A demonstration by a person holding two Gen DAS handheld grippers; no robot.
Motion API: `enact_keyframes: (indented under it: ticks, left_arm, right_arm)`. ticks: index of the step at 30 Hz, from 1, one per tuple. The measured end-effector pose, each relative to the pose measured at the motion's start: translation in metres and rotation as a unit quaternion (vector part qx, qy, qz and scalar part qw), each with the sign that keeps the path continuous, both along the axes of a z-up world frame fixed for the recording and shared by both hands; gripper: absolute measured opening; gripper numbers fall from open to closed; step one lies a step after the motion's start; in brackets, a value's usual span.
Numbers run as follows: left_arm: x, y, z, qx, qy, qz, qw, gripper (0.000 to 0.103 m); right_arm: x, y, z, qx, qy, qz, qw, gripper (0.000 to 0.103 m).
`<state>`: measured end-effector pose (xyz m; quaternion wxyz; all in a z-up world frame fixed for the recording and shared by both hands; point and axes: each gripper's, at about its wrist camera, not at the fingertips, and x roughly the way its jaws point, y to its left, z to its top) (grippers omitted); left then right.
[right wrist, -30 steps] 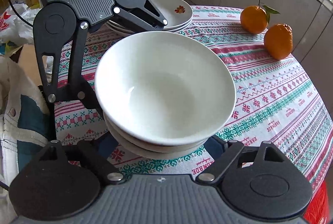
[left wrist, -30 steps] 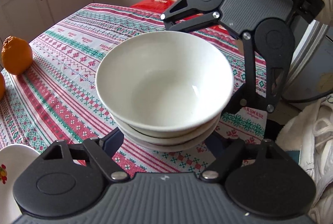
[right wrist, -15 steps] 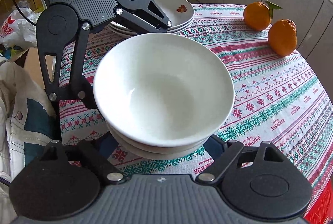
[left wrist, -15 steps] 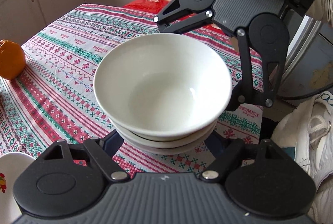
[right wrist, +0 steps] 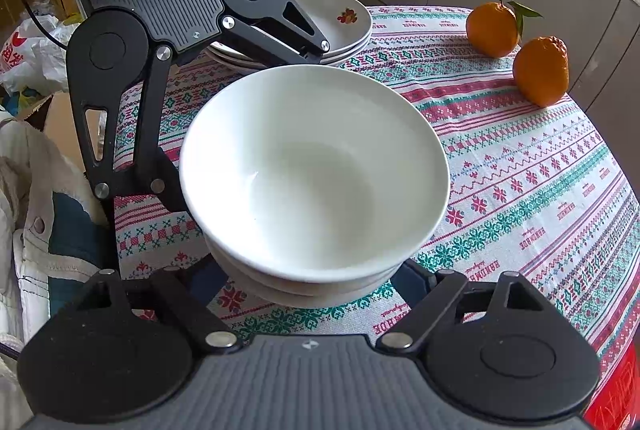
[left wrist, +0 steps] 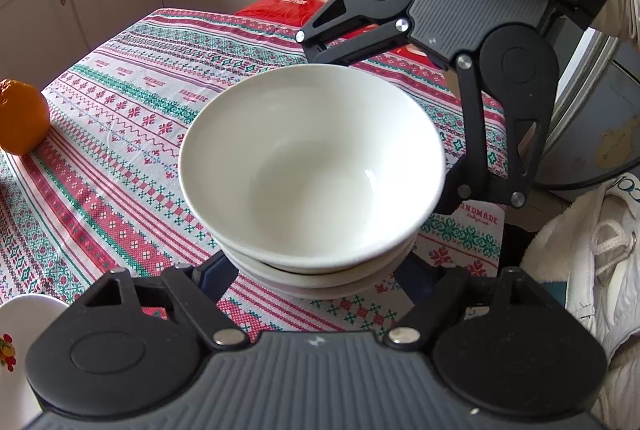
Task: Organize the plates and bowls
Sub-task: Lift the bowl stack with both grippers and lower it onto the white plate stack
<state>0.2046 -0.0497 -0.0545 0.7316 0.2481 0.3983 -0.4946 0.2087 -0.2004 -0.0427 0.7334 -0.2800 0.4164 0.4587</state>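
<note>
both jaws cradle stacked bowls [left wrist: 312, 166].

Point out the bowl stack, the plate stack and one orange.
bowl stack [right wrist: 312, 186]: right wrist view, inside of top bowl.
plate stack [right wrist: 340, 26]: right wrist view, top plate's inner surface.
orange [right wrist: 541, 71]: right wrist view, its front skin.

Stacked white bowls [left wrist: 312, 166] on the patterned worktop [left wrist: 132, 134], left gripper [left wrist: 316, 270] fingers flanking the stack's base, right gripper [left wrist: 400, 118] opposite, orange [left wrist: 22, 122] at the left edge
</note>
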Motion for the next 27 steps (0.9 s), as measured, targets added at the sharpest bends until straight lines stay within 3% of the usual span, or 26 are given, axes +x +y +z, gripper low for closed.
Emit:
enact_keyframes:
  ticks: [13,27]
  left_arm:
    - [-0.012,0.021,0.024,-0.023,-0.028,0.014,0.9993,0.083]
    - [-0.013,0.08,0.054,-0.037,-0.077,0.06,0.9945,0.083]
  right_arm:
    - [-0.009,0.017,0.028,-0.012,-0.027,0.013,0.999,0.09]
    - [0.0,0.079,0.058,-0.02,-0.078,0.059,0.995,0.09]
